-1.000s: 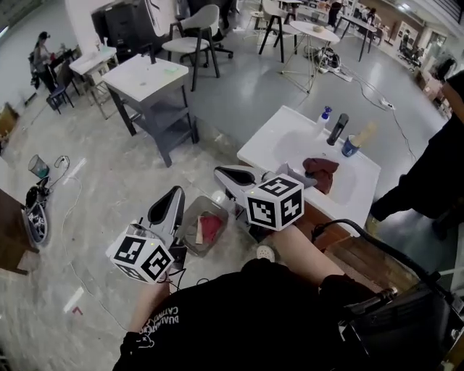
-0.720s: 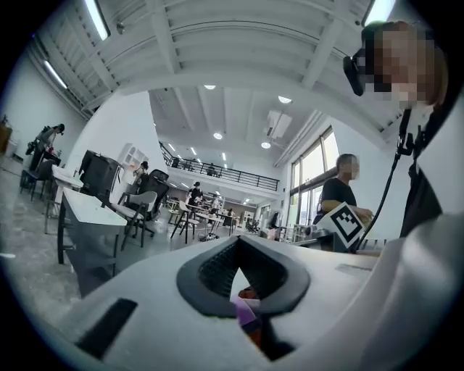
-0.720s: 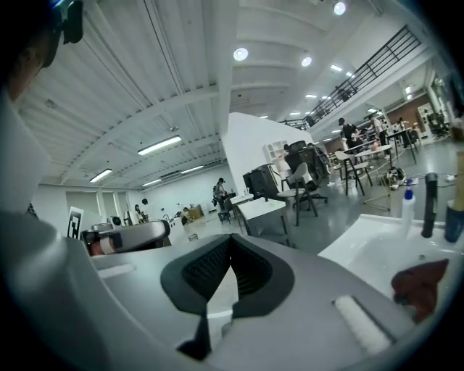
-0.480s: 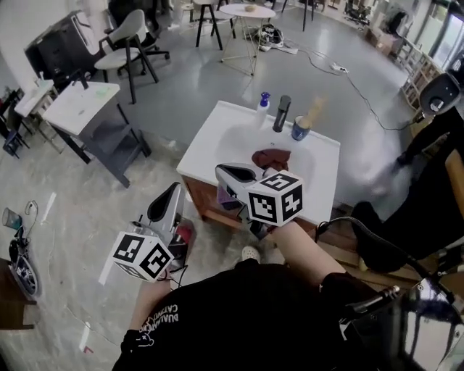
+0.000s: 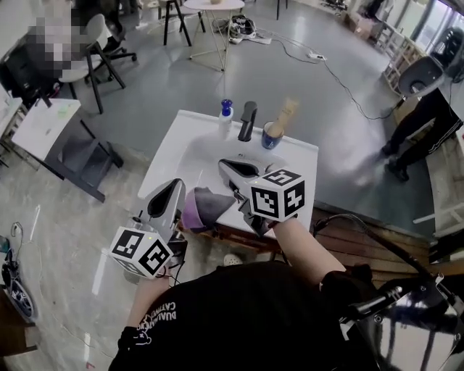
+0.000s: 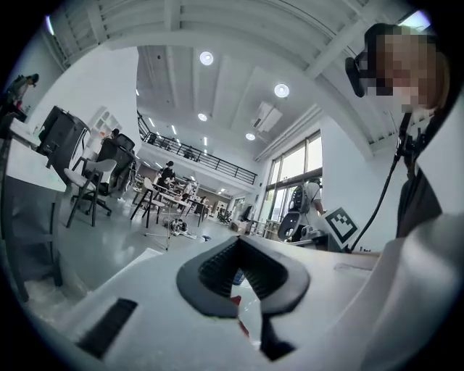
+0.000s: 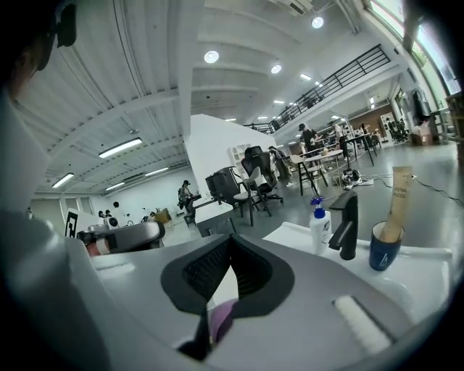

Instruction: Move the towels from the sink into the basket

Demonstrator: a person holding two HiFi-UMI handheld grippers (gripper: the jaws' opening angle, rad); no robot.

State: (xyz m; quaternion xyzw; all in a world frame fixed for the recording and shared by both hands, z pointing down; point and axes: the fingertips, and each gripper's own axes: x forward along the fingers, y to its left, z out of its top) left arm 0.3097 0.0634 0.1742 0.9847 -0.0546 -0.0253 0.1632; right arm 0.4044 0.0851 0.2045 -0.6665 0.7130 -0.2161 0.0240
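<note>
We hold left tool (image 5: 176,190) and right tool (image 5: 226,165) pressed together, pinching nothing, low over sink (image 5: 190,151) front, likely lining up next pick. Between them purple towel (image 5: 205,206) drapes sink's near rim, within easy reach. No basket in view.

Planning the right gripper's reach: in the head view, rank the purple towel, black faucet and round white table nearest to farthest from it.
1. Purple towel, just below the right gripper, on the front edge of the sink.
2. Black faucet, at the sink's back.
3. Round white table, far across the floor.
</note>
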